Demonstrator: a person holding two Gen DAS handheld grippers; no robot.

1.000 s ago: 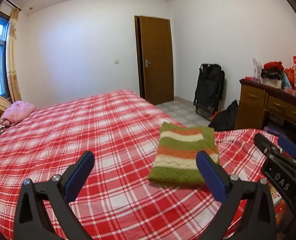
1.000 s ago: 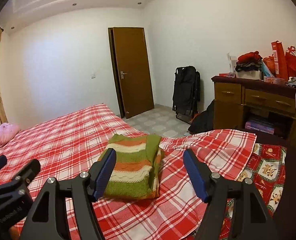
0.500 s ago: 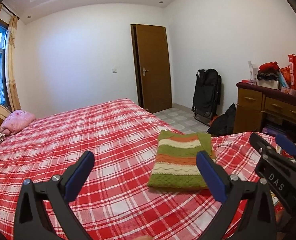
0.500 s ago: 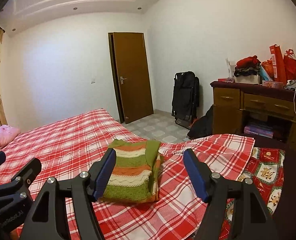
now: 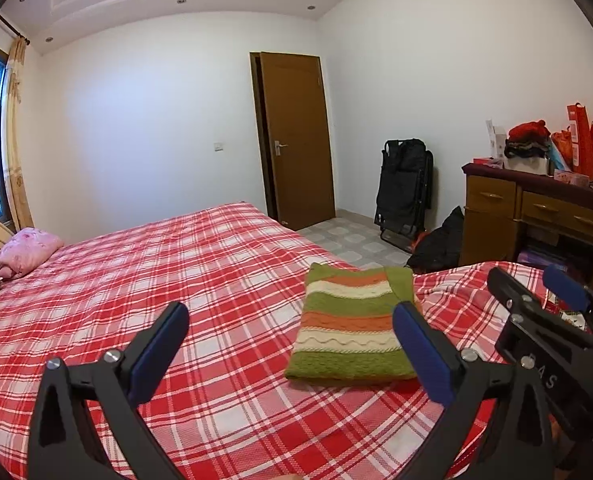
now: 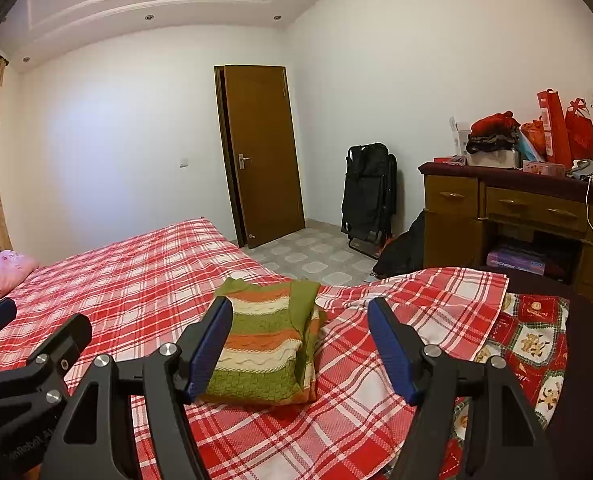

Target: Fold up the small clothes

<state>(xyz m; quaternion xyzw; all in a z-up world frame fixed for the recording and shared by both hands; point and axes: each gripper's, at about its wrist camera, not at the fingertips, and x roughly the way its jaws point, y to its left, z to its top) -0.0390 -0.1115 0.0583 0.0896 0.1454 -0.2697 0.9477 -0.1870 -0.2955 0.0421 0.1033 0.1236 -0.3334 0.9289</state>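
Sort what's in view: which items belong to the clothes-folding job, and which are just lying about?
Job:
- green, orange and cream striped knitted garment, folded on the red plaid bedsheet
- left gripper, right gripper, both open

Lying about:
- pink pillow
- folded black chair
- cluttered wooden desk

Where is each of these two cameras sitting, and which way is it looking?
Left wrist: rides on the left gripper, looking along its open fingers across the bed toward the door; the right gripper shows at the right edge.
Right wrist: rides on the right gripper, facing the same way, fingers open and empty; the left gripper shows at the left edge.
Shared: the folded sweater on the bed, the door, the desk and the black folding chair.
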